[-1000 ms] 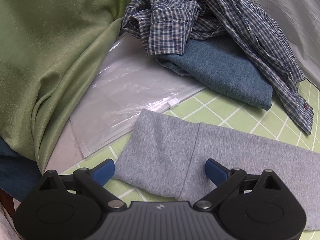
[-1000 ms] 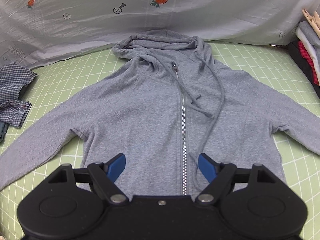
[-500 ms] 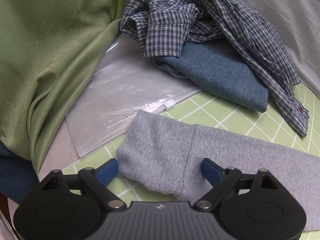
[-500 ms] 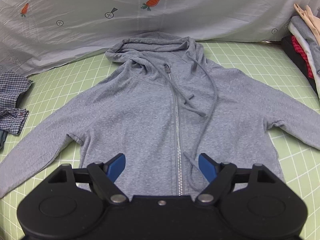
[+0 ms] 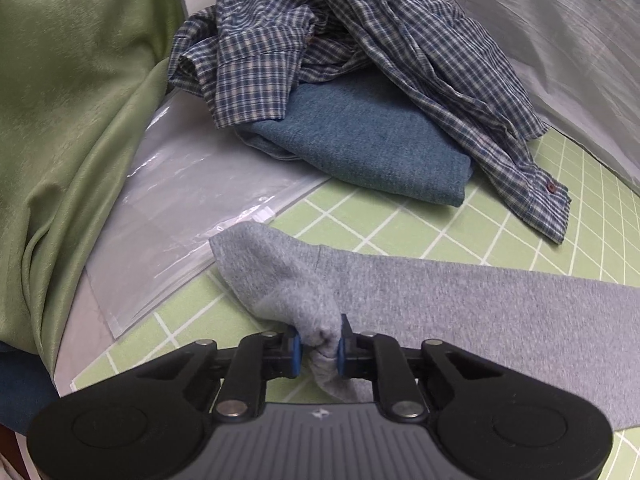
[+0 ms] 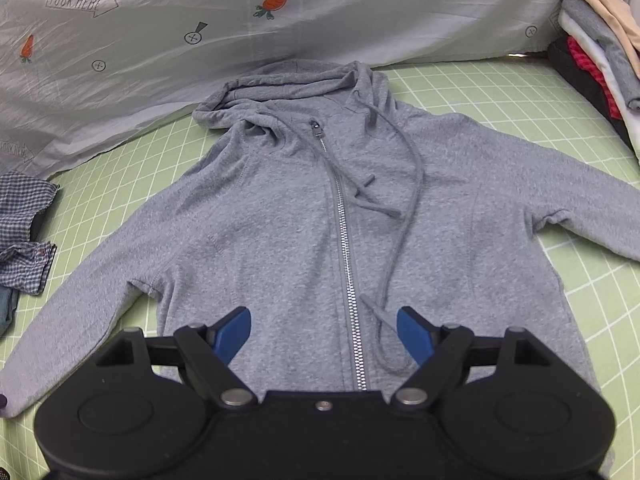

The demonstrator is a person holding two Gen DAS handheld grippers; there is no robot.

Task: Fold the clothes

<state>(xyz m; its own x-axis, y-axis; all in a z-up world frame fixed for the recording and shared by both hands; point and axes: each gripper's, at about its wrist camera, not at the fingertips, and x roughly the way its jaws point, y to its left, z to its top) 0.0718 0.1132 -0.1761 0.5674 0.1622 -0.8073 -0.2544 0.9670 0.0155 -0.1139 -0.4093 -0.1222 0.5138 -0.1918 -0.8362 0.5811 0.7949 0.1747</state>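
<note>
A grey zip hoodie lies face up and spread out on the green grid mat, hood toward the back. Its left sleeve stretches across the mat in the left wrist view. My left gripper is shut on the cuff of that sleeve, and the fabric bunches up between the blue pads. My right gripper hovers open over the lower front of the hoodie, its fingers on either side of the zipper and one drawstring end.
A crumpled blue plaid shirt lies on folded blue denim at the mat's left end, beside a clear plastic bag and green cloth. A carrot-print sheet hangs behind. Folded clothes are stacked at the far right.
My left gripper has closed on the sleeve cuff, which was lying flat between open fingers before. The right gripper has drifted slightly over the hoodie and stays open.
</note>
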